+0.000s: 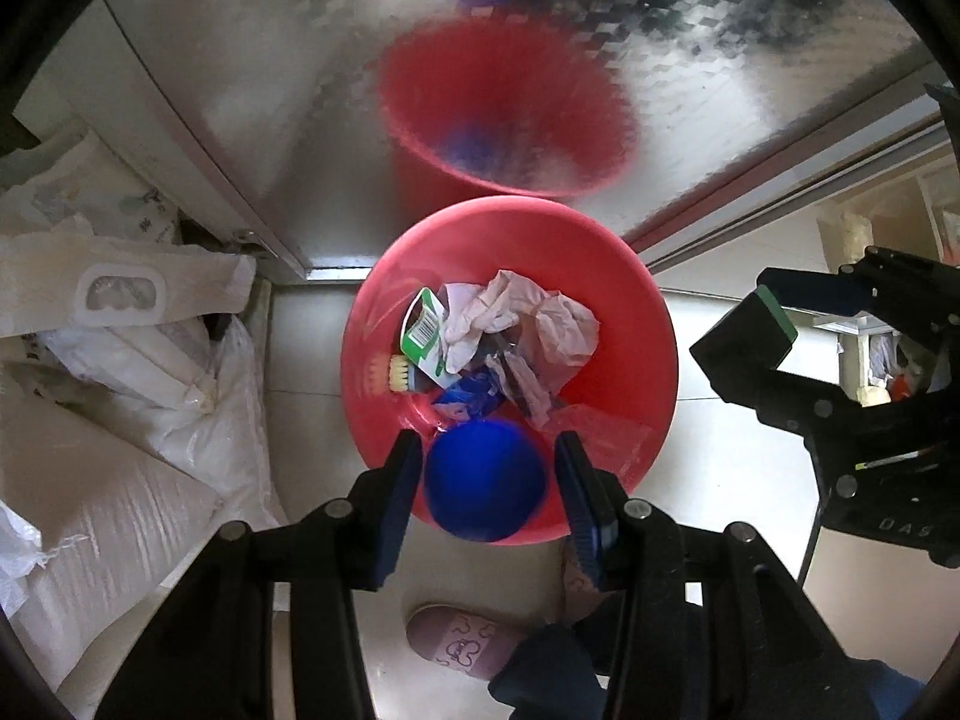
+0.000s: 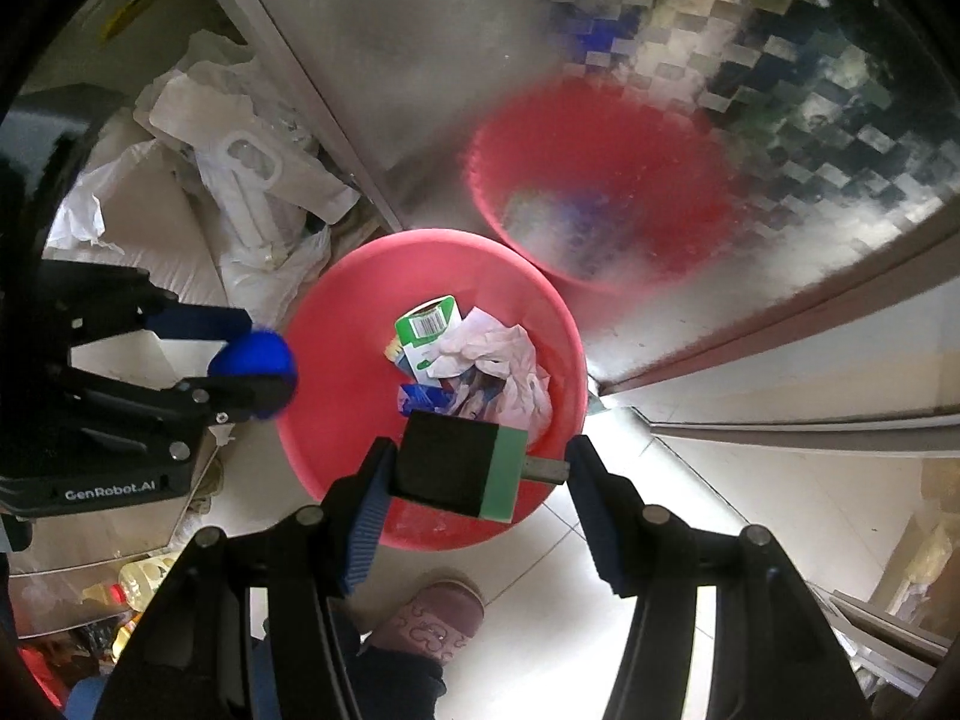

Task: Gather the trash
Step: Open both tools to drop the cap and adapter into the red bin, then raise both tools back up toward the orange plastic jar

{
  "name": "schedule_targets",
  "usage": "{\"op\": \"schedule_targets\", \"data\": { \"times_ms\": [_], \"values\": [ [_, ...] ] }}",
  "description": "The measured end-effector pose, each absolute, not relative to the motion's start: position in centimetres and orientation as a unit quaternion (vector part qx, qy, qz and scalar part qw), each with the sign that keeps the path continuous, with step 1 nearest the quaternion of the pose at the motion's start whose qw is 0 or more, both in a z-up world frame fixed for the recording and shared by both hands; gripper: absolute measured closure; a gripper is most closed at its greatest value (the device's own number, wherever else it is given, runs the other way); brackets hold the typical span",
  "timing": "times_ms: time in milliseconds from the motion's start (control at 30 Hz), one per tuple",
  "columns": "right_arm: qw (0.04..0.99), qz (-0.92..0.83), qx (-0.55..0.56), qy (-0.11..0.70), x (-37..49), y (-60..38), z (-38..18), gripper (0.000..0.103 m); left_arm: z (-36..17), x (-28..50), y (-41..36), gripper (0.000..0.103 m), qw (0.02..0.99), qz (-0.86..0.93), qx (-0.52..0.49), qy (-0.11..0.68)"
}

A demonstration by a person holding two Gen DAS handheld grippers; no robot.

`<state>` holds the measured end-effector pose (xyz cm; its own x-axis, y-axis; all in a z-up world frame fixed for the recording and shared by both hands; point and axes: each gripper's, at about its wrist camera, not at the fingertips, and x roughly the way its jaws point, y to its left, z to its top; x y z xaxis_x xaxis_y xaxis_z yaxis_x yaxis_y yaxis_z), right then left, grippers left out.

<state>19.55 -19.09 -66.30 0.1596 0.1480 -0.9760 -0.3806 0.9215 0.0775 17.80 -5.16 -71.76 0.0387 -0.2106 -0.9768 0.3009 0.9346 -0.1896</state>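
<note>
Trash already fills the red bin (image 1: 630, 324); your left claw (image 1: 489, 480) clamps a blue ball (image 1: 485, 483) and your right claw (image 2: 474, 471) a black-and-green block (image 2: 459, 465) above it. Both look light; the round ball could slip, so keep the pads across its middle.

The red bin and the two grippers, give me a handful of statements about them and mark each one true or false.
1. The left gripper holds a blue ball. True.
2. The red bin is empty. False: it already holds crumpled paper, a green and white carton and other scraps.
3. The right gripper holds a black block with a green end. True.
4. The blue ball lies at the bottom of the bin. False: it sits between the left gripper's fingers, above the bin.
5. The bin stands by a shiny metal panel that mirrors it. True.
6. A bare foot shows below the grippers. False: it wears a pink slipper.
</note>
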Motion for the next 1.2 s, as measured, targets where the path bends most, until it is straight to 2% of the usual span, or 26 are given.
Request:
{"op": "schedule_targets", "data": {
  "times_ms": [33,100,167,233,267,300,333,367,500,600,700,767,833,933,1200],
  "values": [
    [0.756,0.176,-0.092,0.624,19.6,-19.1,-66.3,0.048,-71.7,17.8,-5.1,0.057,0.721,-0.178,0.035,0.669],
    [0.755,0.177,-0.092,0.625,19.6,-19.0,-66.5,0.048,-71.5,17.8,-5.0,0.048,0.721,-0.179,0.037,0.668],
    [0.753,0.177,-0.094,0.626,19.7,-19.0,-66.6,0.048,-71.6,17.9,-4.9,0.029,0.72,-0.181,0.03,0.669],
    [0.75,0.178,-0.101,0.629,19.7,-18.7,-66.8,0.048,-71.5,18.1,-4.7,0.023,0.721,-0.183,0.024,0.668],
    [0.75,0.177,-0.104,0.628,19.7,-18.7,-66.8,0.047,-71.5,18.1,-4.6,0.023,0.721,-0.179,0.026,0.669],
    [0.752,0.174,-0.107,0.626,19.7,-18.7,-66.6,0.041,-71.4,18.1,-4.5,0.023,0.72,-0.174,0.031,0.671],
    [0.755,0.171,-0.108,0.624,19.7,-18.8,-66.4,0.031,-71.2,18.0,-4.5,0.023,0.719,-0.172,0.035,0.672],
    [0.757,0.171,-0.102,0.623,19.7,-18.9,-66.0,0.028,-70.9,17.9,-4.5,0.023,0.719,-0.171,0.039,0.673],
    [0.759,0.169,-0.095,0.621,19.5,-19.3,-64.4,0.026,-68.9,17.2,-4.3,0.023,0.716,-0.172,0.052,0.674],
    [0.762,0.169,-0.097,0.618,18.9,-19.5,-62.2,0.016,-66.6,16.7,-4.3,0.023,0.717,-0.17,0.057,0.673],
    [0.766,0.169,-0.096,0.612,18.1,-19.7,-59.1,0.012,-63.1,16.1,-4.1,0.023,0.721,-0.17,0.054,0.67],
    [0.768,0.168,-0.095,0.611,17.4,-19.8,-57.0,0.011,-60.6,15.9,-4.1,0.016,0.721,-0.165,0.051,0.671],
    [0.767,0.165,-0.095,0.613,16.7,-20.0,-54.3,0.005,-57.1,15.4,-4.3,0.016,0.727,-0.163,0.061,0.665],
    [0.765,0.165,-0.087,0.616,15.7,-20.1,-49.7,0.002,-51.8,14.7,-4.6,0.016,0.736,-0.158,0.068,0.655],
    [0.781,0.184,-0.093,0.589,12.7,-19.3,-36.5,0.001,-37.7,12.1,-4.1,0.011,0.75,-0.147,0.065,0.641]
  ]
}}
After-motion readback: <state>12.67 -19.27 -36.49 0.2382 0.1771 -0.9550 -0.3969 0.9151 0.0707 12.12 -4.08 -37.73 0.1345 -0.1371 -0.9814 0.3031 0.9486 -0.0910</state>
